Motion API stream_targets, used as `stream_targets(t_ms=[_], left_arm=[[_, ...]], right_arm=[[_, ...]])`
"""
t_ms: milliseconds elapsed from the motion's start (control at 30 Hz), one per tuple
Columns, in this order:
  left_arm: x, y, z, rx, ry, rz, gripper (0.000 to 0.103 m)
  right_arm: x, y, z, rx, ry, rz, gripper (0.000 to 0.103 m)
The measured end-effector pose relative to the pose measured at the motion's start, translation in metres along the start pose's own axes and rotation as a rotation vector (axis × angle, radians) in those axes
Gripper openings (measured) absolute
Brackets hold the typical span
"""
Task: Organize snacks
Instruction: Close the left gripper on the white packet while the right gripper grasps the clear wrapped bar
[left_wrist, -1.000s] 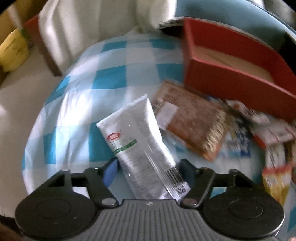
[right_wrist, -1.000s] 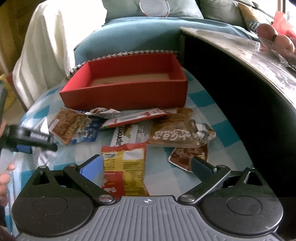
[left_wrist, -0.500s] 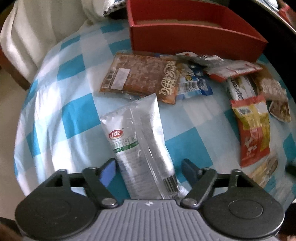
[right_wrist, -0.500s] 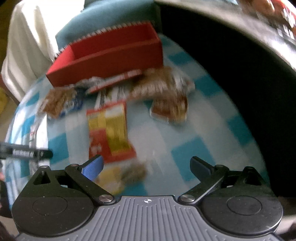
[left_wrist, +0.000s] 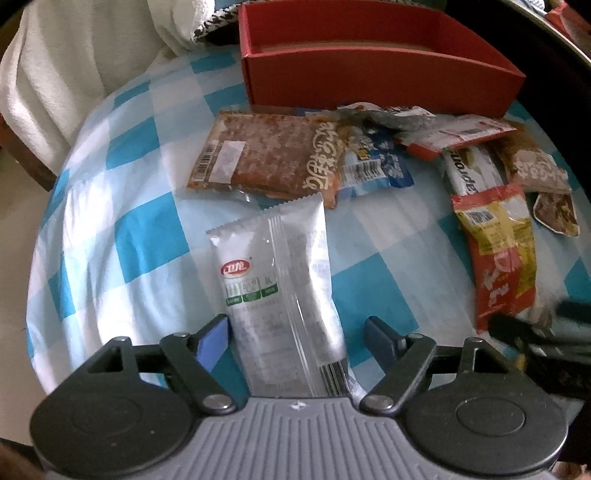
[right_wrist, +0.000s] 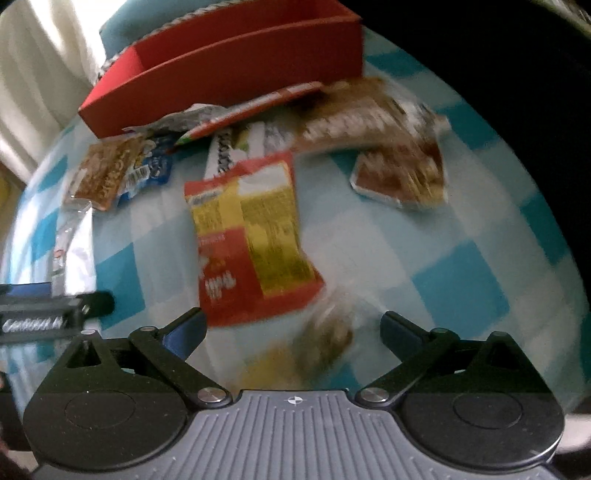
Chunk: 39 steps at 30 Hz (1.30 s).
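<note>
A silver snack packet (left_wrist: 280, 280) lies flat on the blue-checked cloth (left_wrist: 147, 236), lengthwise between the fingers of my left gripper (left_wrist: 291, 338). That gripper is open, with a gap at the right pad. Behind stands the empty red box (left_wrist: 369, 74). In front of the box lie a brown packet (left_wrist: 273, 155), a blue one (left_wrist: 376, 166) and several more. My right gripper (right_wrist: 291, 332) is open, low over the cloth. A small blurred brown packet (right_wrist: 325, 336) sits between its fingers, just below a red-and-yellow packet (right_wrist: 251, 229).
A white towel (left_wrist: 74, 66) hangs at the back left. A dark table edge (right_wrist: 535, 74) borders the cloth on the right. The other gripper (right_wrist: 55, 310) shows at the left of the right wrist view. Bare cloth lies at front left.
My left jaws widened and let go of the silver packet, and the wrist rolled. My right gripper sank toward the cloth, past the red-and-yellow packet, onto the small brown one.
</note>
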<state>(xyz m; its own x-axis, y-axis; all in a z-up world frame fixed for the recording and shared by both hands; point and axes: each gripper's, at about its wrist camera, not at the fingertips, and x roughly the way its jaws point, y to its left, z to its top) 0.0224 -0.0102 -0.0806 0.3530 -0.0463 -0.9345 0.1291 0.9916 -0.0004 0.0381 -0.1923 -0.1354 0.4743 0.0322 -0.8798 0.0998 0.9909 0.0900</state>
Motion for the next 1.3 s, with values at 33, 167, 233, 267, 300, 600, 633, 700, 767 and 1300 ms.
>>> stream_targets(t_ms=[33,167,233,267,300,600,633,700,767,1300], left_arm=[[0.0,0.0,0.0,0.003,0.002,-0.004,0.073],[-0.002,0.0,-0.002,0.006,0.007,-0.019,0.073],[-0.002,0.002,-0.002,0.009,0.009,-0.022,0.073],[-0.002,0.002,-0.002,0.01,0.009,-0.023,0.073],[-0.001,0.002,-0.001,0.012,0.01,-0.021,0.073],[0.0,-0.002,-0.006,0.049,-0.014,-0.006,0.074],[0.0,-0.003,-0.007,0.052,-0.018,-0.005,0.075],[-0.001,-0.005,-0.01,0.058,-0.028,-0.001,0.076],[-0.002,-0.003,-0.01,0.049,-0.036,-0.006,0.076],[-0.004,0.008,-0.013,-0.025,-0.063,0.016,0.07]], right_arm=[[0.002,0.004,0.005,-0.024,-0.008,0.017,0.102],[-0.003,0.006,0.022,-0.051,-0.032,0.121,0.099],[-0.014,-0.002,0.021,-0.047,-0.036,0.114,0.099],[-0.02,-0.006,0.018,-0.056,-0.041,0.103,0.099],[-0.025,-0.007,0.014,-0.072,-0.047,0.084,0.099],[-0.015,-0.002,-0.026,-0.206,0.038,-0.027,0.097],[-0.014,-0.002,-0.029,-0.209,0.032,-0.04,0.097],[-0.012,-0.001,-0.03,-0.205,0.031,-0.058,0.097],[-0.006,-0.004,-0.03,-0.183,0.052,-0.055,0.103],[-0.015,-0.002,-0.037,-0.223,0.02,-0.047,0.079]])
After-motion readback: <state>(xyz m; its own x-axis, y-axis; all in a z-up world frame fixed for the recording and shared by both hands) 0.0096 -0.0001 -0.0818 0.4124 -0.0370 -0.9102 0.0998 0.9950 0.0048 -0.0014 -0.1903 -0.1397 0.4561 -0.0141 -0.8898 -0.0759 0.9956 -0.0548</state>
